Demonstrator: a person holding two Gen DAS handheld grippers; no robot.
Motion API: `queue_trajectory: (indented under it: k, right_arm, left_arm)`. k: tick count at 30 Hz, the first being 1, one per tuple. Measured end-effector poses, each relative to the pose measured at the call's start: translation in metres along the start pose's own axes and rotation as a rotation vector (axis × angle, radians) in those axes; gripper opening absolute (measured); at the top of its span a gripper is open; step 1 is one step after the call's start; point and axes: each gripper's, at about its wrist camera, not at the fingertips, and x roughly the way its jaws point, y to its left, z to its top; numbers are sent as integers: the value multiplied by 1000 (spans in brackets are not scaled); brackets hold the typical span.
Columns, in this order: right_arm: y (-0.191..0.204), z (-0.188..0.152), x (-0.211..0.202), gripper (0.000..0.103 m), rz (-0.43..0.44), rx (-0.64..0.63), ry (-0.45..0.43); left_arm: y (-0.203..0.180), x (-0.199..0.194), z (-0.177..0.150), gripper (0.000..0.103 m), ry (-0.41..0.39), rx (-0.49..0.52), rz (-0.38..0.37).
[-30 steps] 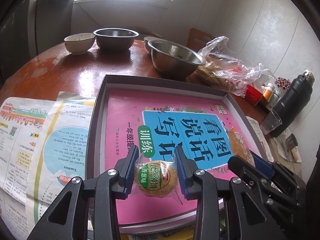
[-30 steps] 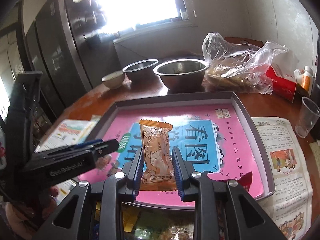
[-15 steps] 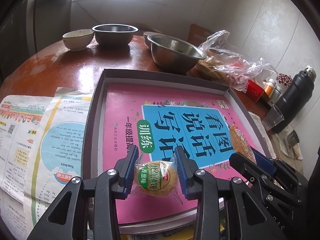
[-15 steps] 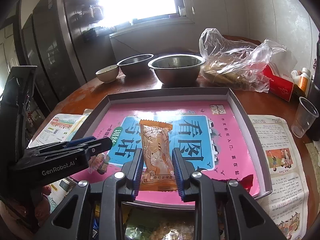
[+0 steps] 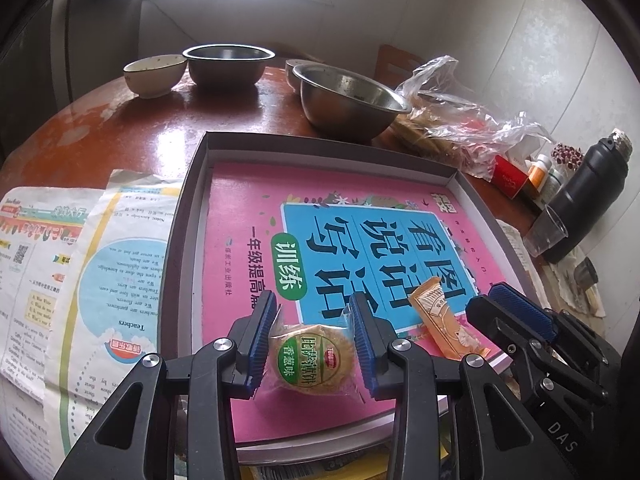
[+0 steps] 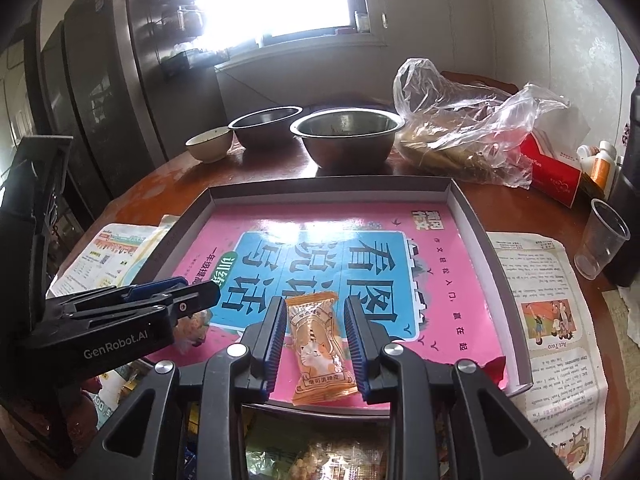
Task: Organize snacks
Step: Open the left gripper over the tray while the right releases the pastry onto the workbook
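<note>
Two snacks were gripped over the tray's [image 6: 516,312] near edge, round biscuit [image 5: 312,358] in my left gripper [image 5: 314,344], orange packet [image 6: 320,344] in my right gripper [image 6: 316,342]; I judged lowering and releasing came next.

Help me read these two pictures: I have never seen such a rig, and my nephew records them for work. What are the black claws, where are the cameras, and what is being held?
No robot here: a person holds a black two-finger claw in each hand, with a wide-angle camera on each looking along its fingers. One picture is from the left claw, the other from the right. The left gripper is closed on a round biscuit in a clear wrapper with a green label. The right gripper is closed on an orange sachet with a cat drawing. Both are over a shallow grey box tray lined with a pink book cover, on a round reddish-brown table with steel bowls behind.
</note>
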Motion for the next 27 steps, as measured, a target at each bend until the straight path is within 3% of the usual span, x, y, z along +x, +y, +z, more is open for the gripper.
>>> queue_trajectory:
  k: [11, 19, 22, 27]
  right_arm:
    - [-4, 2, -9, 34, 13, 17, -31]
    - [-7, 4, -17, 37, 18, 27, -52]
    - [-9, 5, -21, 43, 18, 36, -65]
    - [-14, 8, -33, 50, 18, 57, -98]
  left_arm:
    - [3, -11, 2, 53, -24, -14, 3]
    - [4, -23, 3, 56, -42, -22, 5]
    - [5, -28, 3, 65, -48, -21, 4]
    - [5, -41, 2, 68, -67, -26, -4]
